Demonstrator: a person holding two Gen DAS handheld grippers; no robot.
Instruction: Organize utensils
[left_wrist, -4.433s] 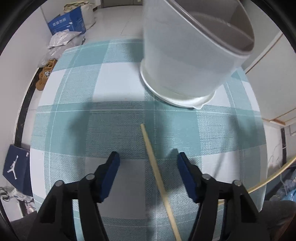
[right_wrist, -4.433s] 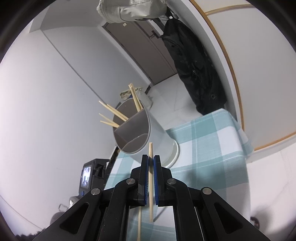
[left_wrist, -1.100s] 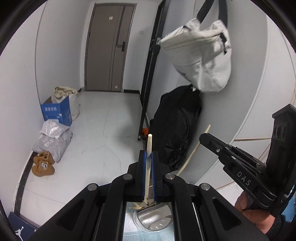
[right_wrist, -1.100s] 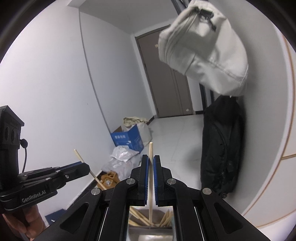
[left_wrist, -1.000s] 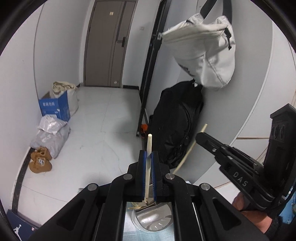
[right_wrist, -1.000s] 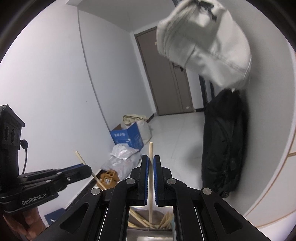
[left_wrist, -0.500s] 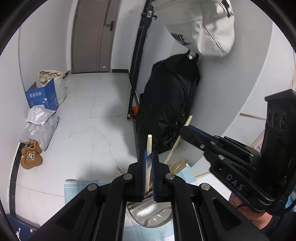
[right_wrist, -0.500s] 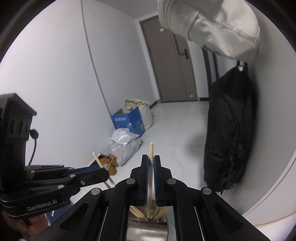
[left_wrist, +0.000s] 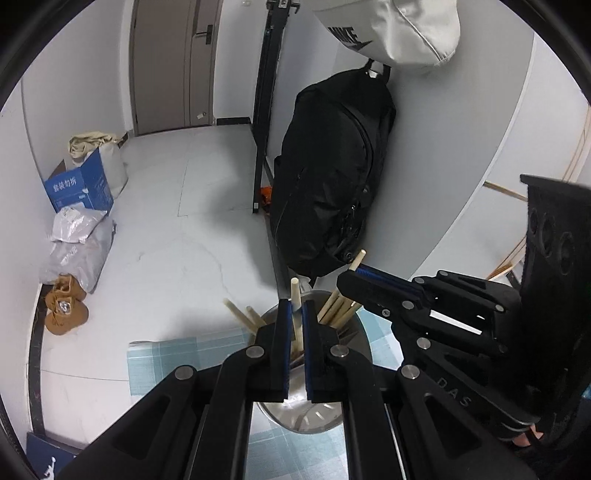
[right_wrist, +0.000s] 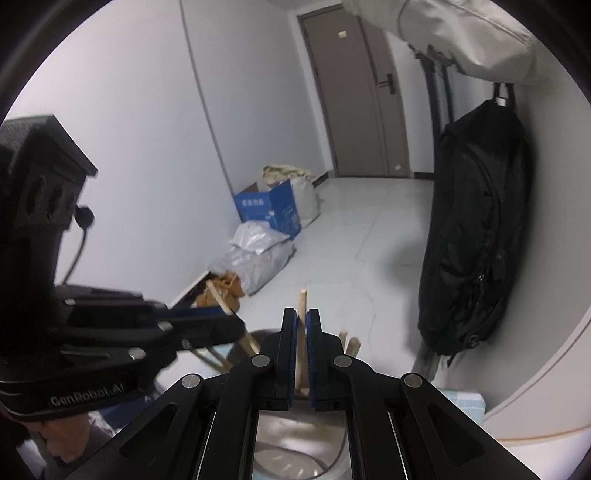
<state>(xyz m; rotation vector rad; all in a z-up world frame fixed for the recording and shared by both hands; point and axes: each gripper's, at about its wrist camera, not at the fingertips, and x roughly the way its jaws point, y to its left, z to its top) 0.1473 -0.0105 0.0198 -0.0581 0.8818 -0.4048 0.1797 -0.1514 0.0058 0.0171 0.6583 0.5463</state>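
Each gripper pinches one wooden chopstick above the round grey utensil holder (left_wrist: 360, 343). My left gripper (left_wrist: 294, 308) is shut on a chopstick (left_wrist: 295, 291) whose tip pokes up between the blue pads. My right gripper (right_wrist: 301, 317) is shut on another chopstick (right_wrist: 302, 301). In the left wrist view the right gripper (left_wrist: 351, 272) reaches in from the right with its chopstick (left_wrist: 357, 257) over the holder. In the right wrist view the left gripper (right_wrist: 231, 314) comes in from the left. Several chopsticks (left_wrist: 334, 306) stand in the holder (right_wrist: 295, 450).
The holder stands on a teal checked tablecloth (left_wrist: 177, 354). Beyond the table lie a white tiled floor, a black backpack (left_wrist: 332, 177), a blue box (left_wrist: 79, 186), grey bags (left_wrist: 75, 247) and brown shoes (left_wrist: 64, 310). A white bag (left_wrist: 391, 29) hangs on the wall.
Both grippers have sunk and tilted downward with their chopsticks. The holder and the chopsticks in it now show more fully under the fingers. The two grippers stand closer together.
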